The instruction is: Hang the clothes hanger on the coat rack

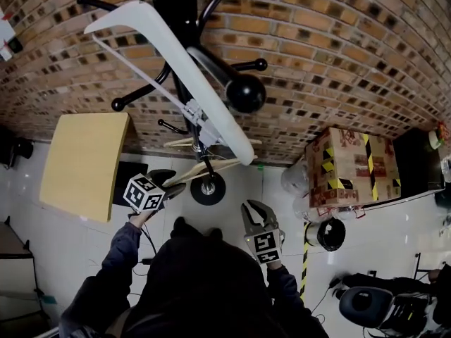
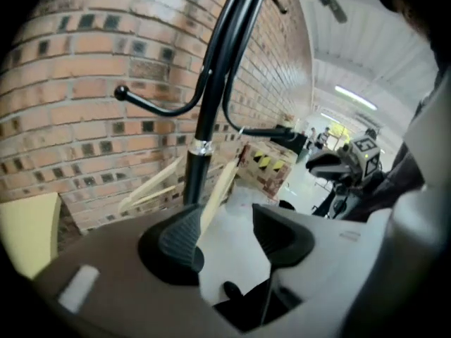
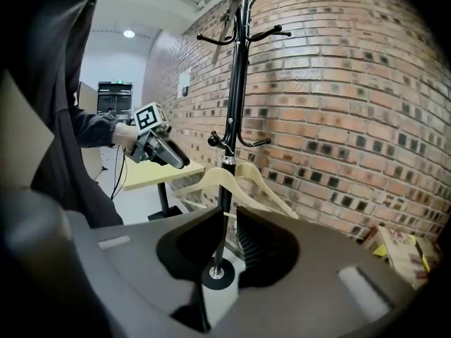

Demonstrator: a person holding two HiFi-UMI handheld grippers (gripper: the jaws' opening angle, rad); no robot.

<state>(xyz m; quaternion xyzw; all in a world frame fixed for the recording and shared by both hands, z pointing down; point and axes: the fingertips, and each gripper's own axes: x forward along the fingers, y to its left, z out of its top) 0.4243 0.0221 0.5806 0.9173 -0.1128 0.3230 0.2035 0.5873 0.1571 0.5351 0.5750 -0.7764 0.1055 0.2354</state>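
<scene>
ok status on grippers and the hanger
Left gripper open at tip of wooden hanger. Right gripper open, empty. Hanger hangs low on coat rack. Nothing blocking.

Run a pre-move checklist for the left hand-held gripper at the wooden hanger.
1. Left hand-held gripper jaws apart: ok.
2. Wooden hanger arm end lies between those jaws, near one pad: ok.
3. Jaws closed on the hanger: not ok.
4. Hanger's hook seated on the coat rack: cannot tell.
5. Right hand-held gripper open, empty and away from the rack: ok.
</scene>
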